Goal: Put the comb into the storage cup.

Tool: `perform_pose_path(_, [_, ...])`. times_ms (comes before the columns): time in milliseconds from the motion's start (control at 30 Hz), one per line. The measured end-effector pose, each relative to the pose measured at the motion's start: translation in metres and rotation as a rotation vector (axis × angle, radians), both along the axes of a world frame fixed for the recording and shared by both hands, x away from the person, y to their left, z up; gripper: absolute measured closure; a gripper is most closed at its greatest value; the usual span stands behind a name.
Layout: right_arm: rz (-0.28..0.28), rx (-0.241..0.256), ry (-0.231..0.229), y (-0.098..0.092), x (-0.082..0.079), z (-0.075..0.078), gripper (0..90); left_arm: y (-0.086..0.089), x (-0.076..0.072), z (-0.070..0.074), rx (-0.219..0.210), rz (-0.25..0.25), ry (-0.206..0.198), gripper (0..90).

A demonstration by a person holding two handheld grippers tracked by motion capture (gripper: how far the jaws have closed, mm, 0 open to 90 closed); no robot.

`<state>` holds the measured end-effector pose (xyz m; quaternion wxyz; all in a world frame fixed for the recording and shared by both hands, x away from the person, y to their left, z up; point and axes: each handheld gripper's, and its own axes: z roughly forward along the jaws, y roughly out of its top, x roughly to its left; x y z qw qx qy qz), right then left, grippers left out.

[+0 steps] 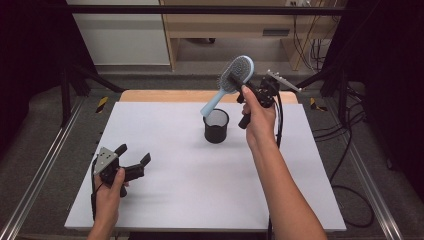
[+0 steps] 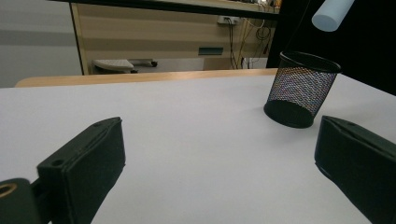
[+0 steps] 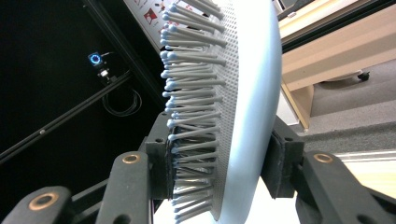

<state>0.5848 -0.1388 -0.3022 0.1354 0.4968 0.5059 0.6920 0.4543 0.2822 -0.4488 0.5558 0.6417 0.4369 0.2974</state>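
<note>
A light blue hairbrush [image 1: 231, 80] hangs tilted in the air, handle end pointing down just over a black mesh cup [image 1: 216, 125] at the middle of the white table. My right gripper [image 1: 239, 82] is shut on the brush head; in the right gripper view its jaws press the bristle side and the back of the hairbrush [image 3: 233, 102]. My left gripper [image 1: 133, 154] rests open near the front left of the table, nothing between its fingers. In the left gripper view the mesh cup [image 2: 301, 88] stands upright ahead to the right, with the brush handle tip [image 2: 331, 14] above it.
The white table sheet [image 1: 190, 180] has free room around the cup. A wooden strip [image 1: 165, 96] borders its far edge. Cables [image 1: 350, 150] trail on the floor to the right, and metal rails [image 1: 40, 170] run along the left.
</note>
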Motion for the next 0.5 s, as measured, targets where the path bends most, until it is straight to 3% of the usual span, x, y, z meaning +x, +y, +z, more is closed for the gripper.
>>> perform_pose_path(500, [-0.020,0.011,-0.005,-0.0092,-0.0005,0.0007,53.5,-0.0005,-0.0001,0.0000,0.005,-0.001,-0.003,2.2])
